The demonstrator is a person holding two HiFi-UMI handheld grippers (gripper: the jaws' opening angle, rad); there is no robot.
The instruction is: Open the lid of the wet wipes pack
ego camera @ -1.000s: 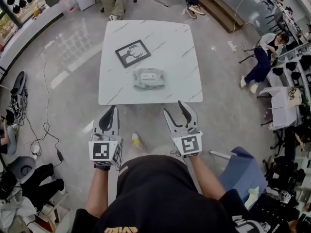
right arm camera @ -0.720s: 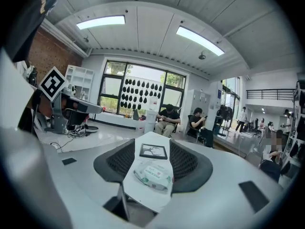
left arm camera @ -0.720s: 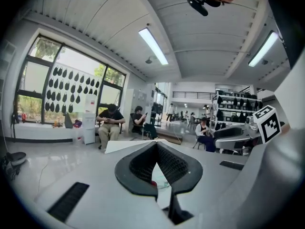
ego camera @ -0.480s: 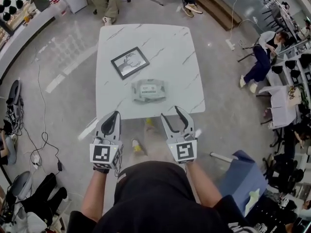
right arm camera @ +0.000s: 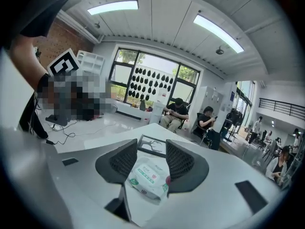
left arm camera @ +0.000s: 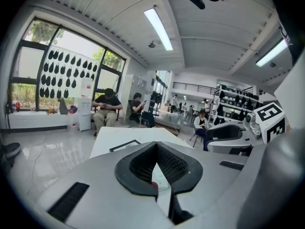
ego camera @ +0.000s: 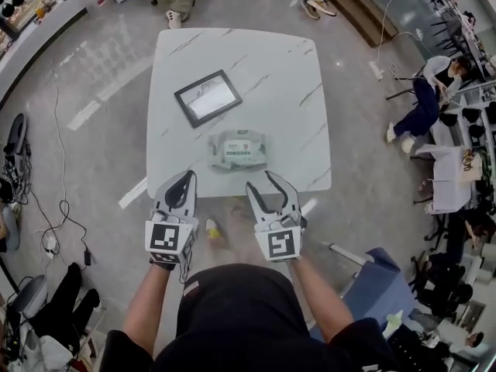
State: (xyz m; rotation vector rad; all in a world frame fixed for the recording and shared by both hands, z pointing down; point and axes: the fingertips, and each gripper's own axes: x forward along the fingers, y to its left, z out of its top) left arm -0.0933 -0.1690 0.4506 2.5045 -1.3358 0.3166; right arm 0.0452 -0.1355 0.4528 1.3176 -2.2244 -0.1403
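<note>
The wet wipes pack (ego camera: 239,149) lies flat on the white marble table (ego camera: 287,76), near its front edge, and its lid looks closed. In the right gripper view the wipes pack (right arm camera: 148,178) shows beyond the jaws. My left gripper (ego camera: 188,175) is at the table's near edge, left of the pack, shut with nothing held. A sliver of the wipes pack (left arm camera: 159,181) shows under its touching pads. My right gripper (ego camera: 262,183) is open just short of the pack. Its jaws are closing and nothing is between them. Neither gripper touches the pack.
A black picture frame (ego camera: 207,97) lies behind the pack, towards the left. Seated people (left arm camera: 106,109) are beyond the table's far edge. Cables (ego camera: 58,169) run over the floor at the left, and a blue chair (ego camera: 380,273) stands at the lower right.
Both grippers have come forward and down, from over the floor to the table's near edge. The right gripper's jaws have narrowed a little. The pack has not moved.
</note>
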